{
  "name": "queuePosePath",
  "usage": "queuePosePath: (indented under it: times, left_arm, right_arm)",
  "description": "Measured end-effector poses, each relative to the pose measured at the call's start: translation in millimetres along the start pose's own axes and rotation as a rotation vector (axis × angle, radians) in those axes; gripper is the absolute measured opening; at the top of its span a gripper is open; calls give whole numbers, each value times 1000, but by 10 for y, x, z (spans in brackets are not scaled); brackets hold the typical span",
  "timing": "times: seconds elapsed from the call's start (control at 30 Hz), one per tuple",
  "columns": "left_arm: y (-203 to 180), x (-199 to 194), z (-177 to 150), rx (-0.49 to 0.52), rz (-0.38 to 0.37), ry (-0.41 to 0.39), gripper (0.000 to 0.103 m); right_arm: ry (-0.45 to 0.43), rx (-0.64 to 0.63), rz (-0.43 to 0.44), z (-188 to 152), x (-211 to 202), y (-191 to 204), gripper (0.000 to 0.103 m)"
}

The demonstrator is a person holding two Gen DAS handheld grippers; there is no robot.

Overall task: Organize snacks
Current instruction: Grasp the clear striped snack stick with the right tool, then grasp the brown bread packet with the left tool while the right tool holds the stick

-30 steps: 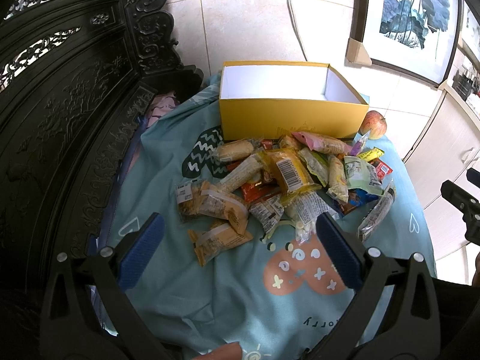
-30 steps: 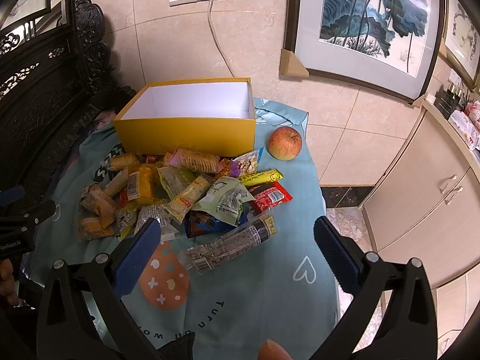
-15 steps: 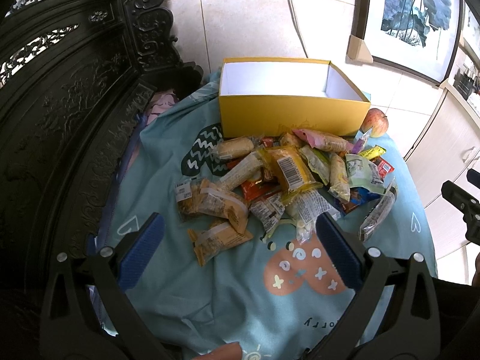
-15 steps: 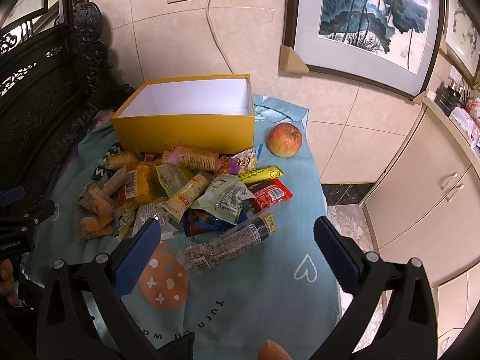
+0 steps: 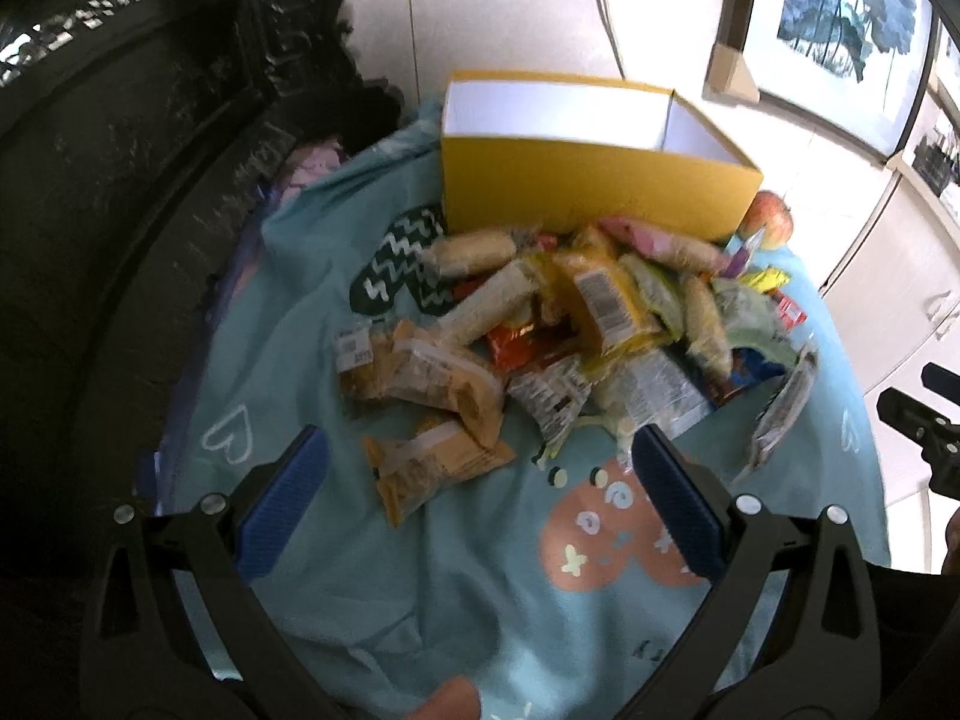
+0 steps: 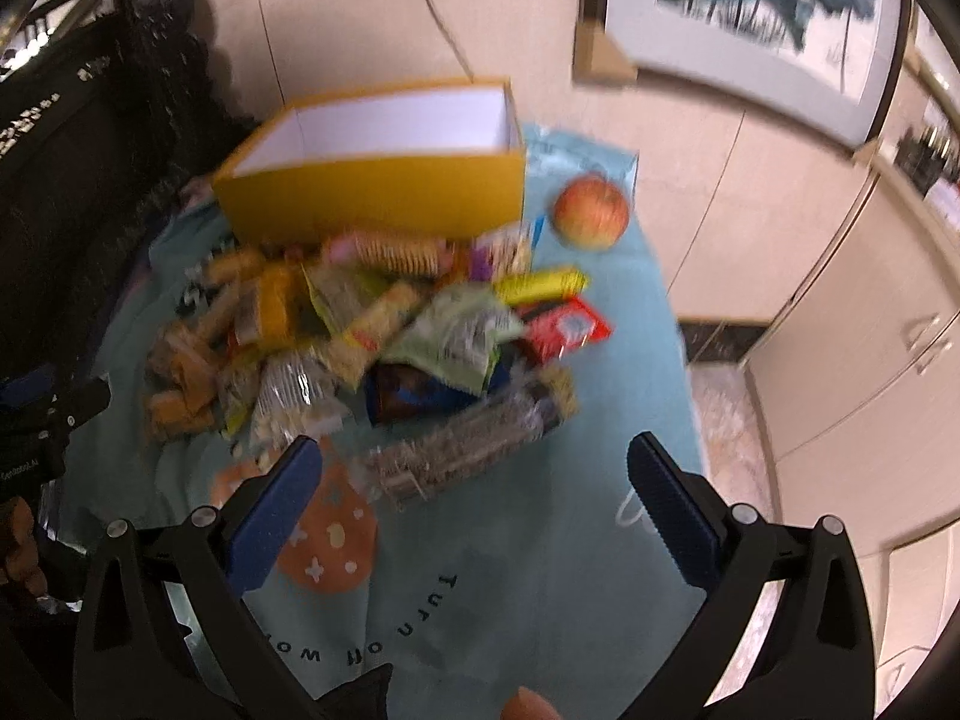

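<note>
Snacks (image 5: pixel 576 336) lie heaped and overlapping on the teal cloth (image 5: pixel 480 570) just before the empty yellow box (image 5: pixel 594 180), both grippers (image 5: pixel 474 504) (image 6: pixel 468 498) spread wide and empty, so a pinch could snag two wrappers or bunch cloth.

one yellow box (image 6: pixel 384 192), one apple (image 6: pixel 591 212), one snack pile (image 6: pixel 384 336), exact packet count unclear.

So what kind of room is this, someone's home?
Probably a home, perhaps a living or dining area. A framed painting hangs on the tiled wall, carved dark wooden furniture stands beside the cloth-covered table, and pale cabinets line one side.
</note>
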State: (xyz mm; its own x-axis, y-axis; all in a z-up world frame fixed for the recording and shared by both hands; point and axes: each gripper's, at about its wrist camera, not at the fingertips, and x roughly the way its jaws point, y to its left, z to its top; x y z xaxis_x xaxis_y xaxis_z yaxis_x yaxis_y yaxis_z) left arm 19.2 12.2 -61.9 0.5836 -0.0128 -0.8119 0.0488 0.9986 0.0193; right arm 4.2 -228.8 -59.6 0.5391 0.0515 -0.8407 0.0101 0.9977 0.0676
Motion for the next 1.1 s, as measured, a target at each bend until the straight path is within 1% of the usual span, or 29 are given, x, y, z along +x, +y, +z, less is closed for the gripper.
queuePosePath:
  times: [0.07, 0.17, 0.27, 0.37, 0.4, 0.47, 0.57, 0.6, 0.63, 0.67, 0.7, 0.73, 0.77, 0.8, 0.87, 0.93, 1.0, 1.1]
  left_arm:
    - [-25, 172, -7, 19, 6, 18, 101]
    - [-95, 404, 17, 41, 17, 38, 101]
    - [-178, 619, 92, 55, 26, 39, 101]
    - [-228, 876, 148, 64, 34, 46, 101]
    - [-234, 954, 148, 65, 41, 51, 101]
    - [-211, 1110, 142, 64, 41, 57, 101]
    - [-203, 1213, 103, 68, 13, 23, 101]
    - [-208, 1227, 93, 73, 7, 18, 98]
    - [-218, 1201, 79, 87, -32, -1, 81]
    - [-225, 1180, 73, 101, -72, -19, 39]
    - [-236, 1157, 57, 126, -166, -18, 11]
    - [-245, 1161, 33, 136, -187, 1, 0]
    - [-235, 1151, -2, 144, -189, 1, 0]
    - [-201, 1142, -52, 143, -216, 6, 0]
    - [-119, 1125, -121, 113, -245, 15, 0]
    - [-4, 1069, -165, 64, -283, 3, 0]
    - [46, 1036, -180, 44, -298, -3, 0]
    - [60, 1061, -145, 49, -276, -4, 0]
  right_arm:
    - [56, 23, 12, -26, 212, -46, 102]
    - [109, 66, 13, -37, 470, -111, 102]
    - [140, 107, 10, 0, 699, -161, 102]
    - [174, 124, 10, 56, 913, -131, 102]
    - [187, 119, 14, 75, 987, -95, 100]
    - [204, 93, 16, 102, 1095, -6, 89]
    - [213, 21, -48, 123, 1230, 144, 87]
    - [206, -3, -78, 126, 1237, 176, 84]
    - [203, -36, -131, 122, 1235, 198, 69]
    - [196, -58, -138, 118, 1220, 211, 59]
    - [189, -79, -153, 110, 1199, 215, 53]
    - [186, -95, -155, 103, 1175, 209, 43]
    - [187, -109, -147, 92, 1145, 189, 37]
    - [186, -121, -136, 75, 1109, 167, 35]
    - [184, -145, -129, 29, 1046, 135, 30]
    - [177, -143, -106, -39, 984, 73, 27]
    - [169, -126, -72, -99, 900, 6, 26]
    - [159, -124, -52, -200, 830, -73, 25]
